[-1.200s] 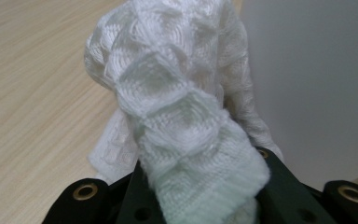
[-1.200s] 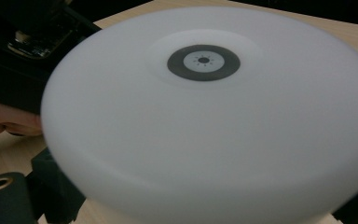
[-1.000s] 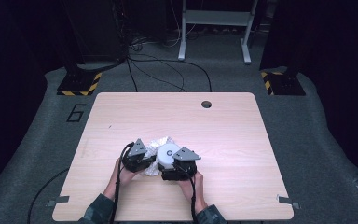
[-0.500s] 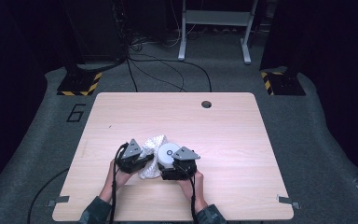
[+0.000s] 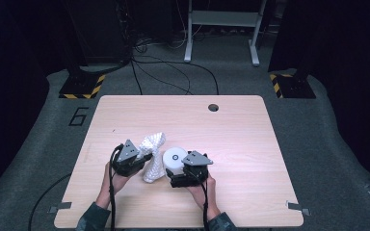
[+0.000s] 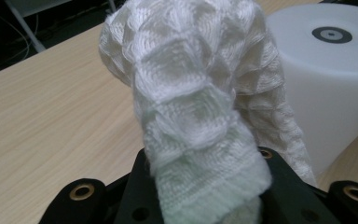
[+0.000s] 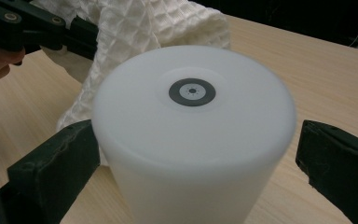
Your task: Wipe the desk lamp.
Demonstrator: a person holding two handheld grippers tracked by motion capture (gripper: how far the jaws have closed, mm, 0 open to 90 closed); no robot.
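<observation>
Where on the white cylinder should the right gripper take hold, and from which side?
Best across the smooth round wall of the white cylinder, coming in level from the person's side with one jaw on each flank. It stands upright on the table, the right gripper already straddles it, and the white cloth hangs at its far left.

Table: light wood top, rounded corners. Round cable hole near the far edge, right of centre. Grey carpet floor with a painted "6" off the far-left corner. Two yellow-black striped bases and a white metal frame beyond the far edge; black cables on the floor.
</observation>
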